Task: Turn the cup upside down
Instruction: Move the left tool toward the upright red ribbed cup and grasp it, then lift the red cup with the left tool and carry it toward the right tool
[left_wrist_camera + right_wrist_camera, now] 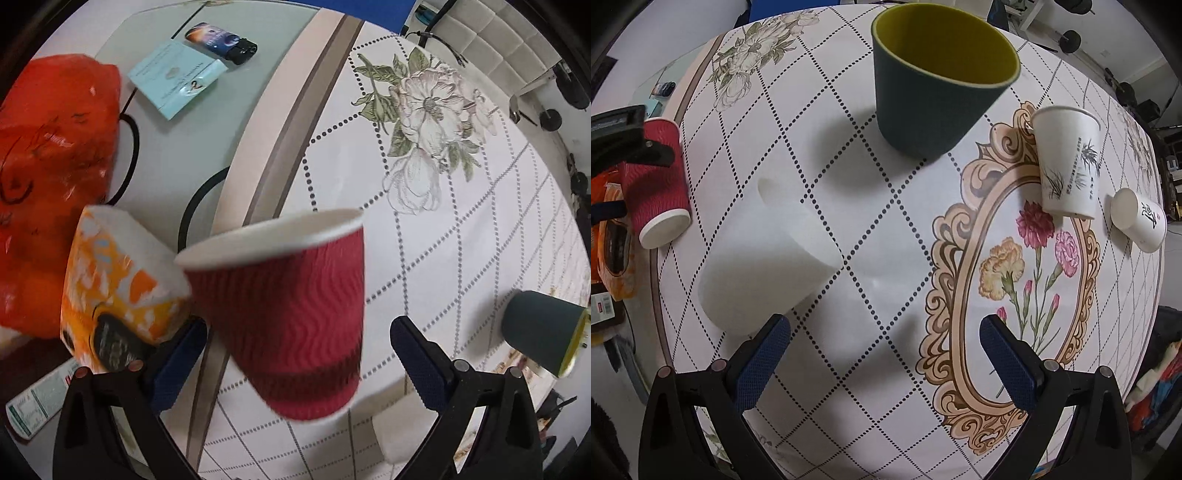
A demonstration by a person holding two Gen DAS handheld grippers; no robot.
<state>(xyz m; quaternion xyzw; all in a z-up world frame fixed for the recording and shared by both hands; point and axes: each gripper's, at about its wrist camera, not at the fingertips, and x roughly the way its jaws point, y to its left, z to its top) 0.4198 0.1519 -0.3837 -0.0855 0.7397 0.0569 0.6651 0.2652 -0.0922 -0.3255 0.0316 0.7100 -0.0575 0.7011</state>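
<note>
A red ribbed paper cup (291,314) stands upright between the wide-open blue pads of my left gripper (295,354); the pads do not touch it. It also shows in the right wrist view (657,184), with the left gripper beside it. My right gripper (882,354) is open and empty above the table. A dark green cup with a yellow inside (934,85) stands upright ahead of it. A plain white cup (768,258) stands mouth down by the right gripper's left finger (761,354).
A white cup with bamboo print (1067,162) stands upright at the right and another white cup (1141,221) stands beyond it. An orange-patterned cup (122,284), an orange bag (55,155), a card (177,77) and a lighter (221,42) lie left of the red cup.
</note>
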